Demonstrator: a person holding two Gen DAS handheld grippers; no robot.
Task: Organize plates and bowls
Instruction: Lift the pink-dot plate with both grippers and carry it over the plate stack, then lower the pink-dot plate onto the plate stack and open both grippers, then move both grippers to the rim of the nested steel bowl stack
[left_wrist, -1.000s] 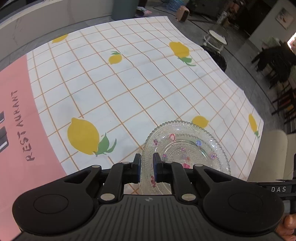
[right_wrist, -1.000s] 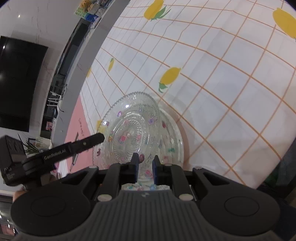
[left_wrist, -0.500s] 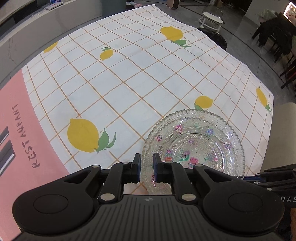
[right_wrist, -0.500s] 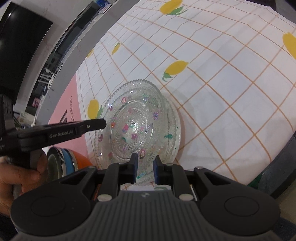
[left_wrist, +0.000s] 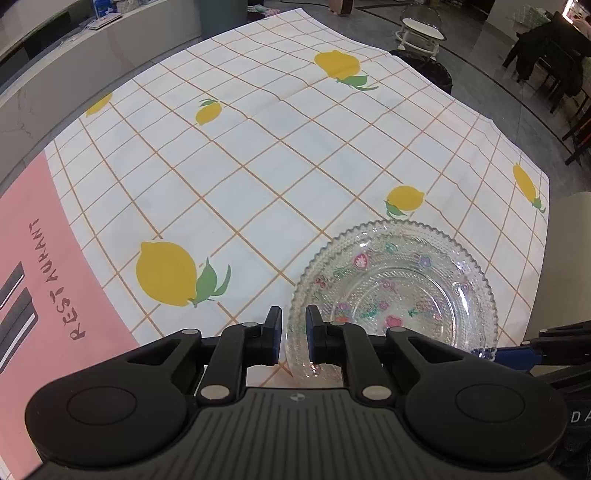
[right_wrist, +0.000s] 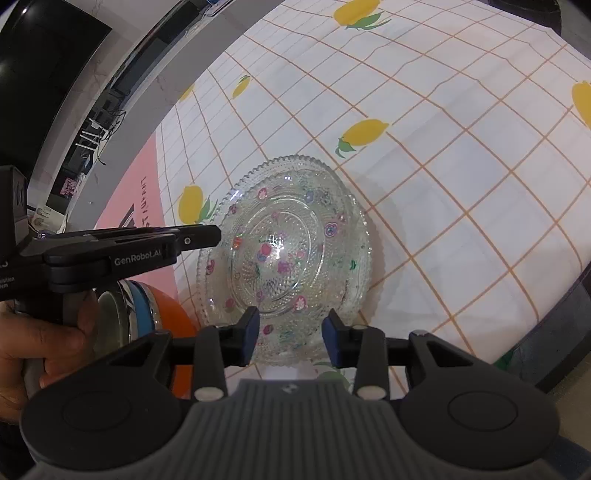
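A clear glass plate (left_wrist: 395, 284) with a beaded rim and small painted flowers lies on the lemon-print tablecloth (left_wrist: 258, 155). In the right wrist view it sits on a second glass dish (right_wrist: 354, 266) of the same pattern, slightly offset. My left gripper (left_wrist: 294, 334) is shut on the plate's near-left rim; its tip (right_wrist: 216, 236) shows side-on at that rim. My right gripper (right_wrist: 290, 338) has its jaws opening; the plate's near rim lies between the blue pads, which do not touch it. One right pad (left_wrist: 513, 356) shows at the plate's right edge.
An orange bowl (right_wrist: 173, 314) with a blue one and glass pieces nested in it stands left of the glass plates, behind a hand (right_wrist: 44, 339) holding the left gripper. The cloth's pink band (left_wrist: 33, 258) lies left. The table edge (right_wrist: 546, 332) runs close on the right.
The right jaws have spread apart and let go of the plate's rim. The plate has gone from tilted to lying flatter on the dish below. The left gripper stays shut on the rim.
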